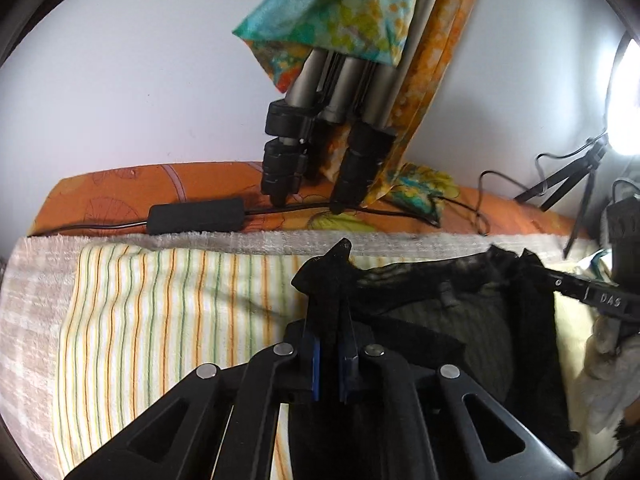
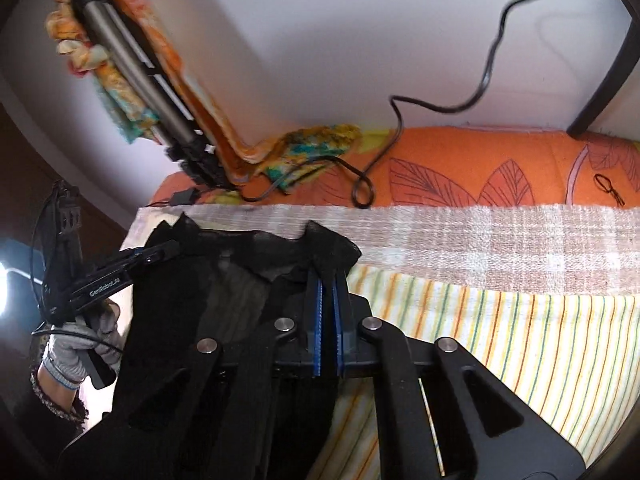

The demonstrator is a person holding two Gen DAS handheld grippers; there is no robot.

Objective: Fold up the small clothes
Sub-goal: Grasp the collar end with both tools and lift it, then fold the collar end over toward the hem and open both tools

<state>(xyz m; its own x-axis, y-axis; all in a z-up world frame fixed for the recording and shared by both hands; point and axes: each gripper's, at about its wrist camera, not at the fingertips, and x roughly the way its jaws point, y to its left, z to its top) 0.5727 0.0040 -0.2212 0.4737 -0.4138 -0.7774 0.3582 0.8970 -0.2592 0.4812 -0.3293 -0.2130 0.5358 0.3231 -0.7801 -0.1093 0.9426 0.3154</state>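
Observation:
A black sheer garment [image 1: 460,308] lies spread on a striped cloth [image 1: 160,312], stretched between my two grippers. In the left wrist view my left gripper [image 1: 331,312] is shut on the garment's left top corner, and the fabric bunches over its fingertips. My right gripper [image 1: 560,280] reaches in from the right edge at the other corner. In the right wrist view my right gripper [image 2: 326,280] is shut on a corner of the garment [image 2: 224,292]. My left gripper [image 2: 160,252], held by a gloved hand [image 2: 76,344], pinches the far corner.
The striped cloth lies over a plaid towel [image 2: 480,232] on an orange leaf-print sheet [image 2: 460,168]. A tripod [image 1: 316,128] draped in colourful fabric leans on the wall. A power adapter [image 1: 196,216] and cables lie behind. A lamp [image 1: 628,96] stands at right.

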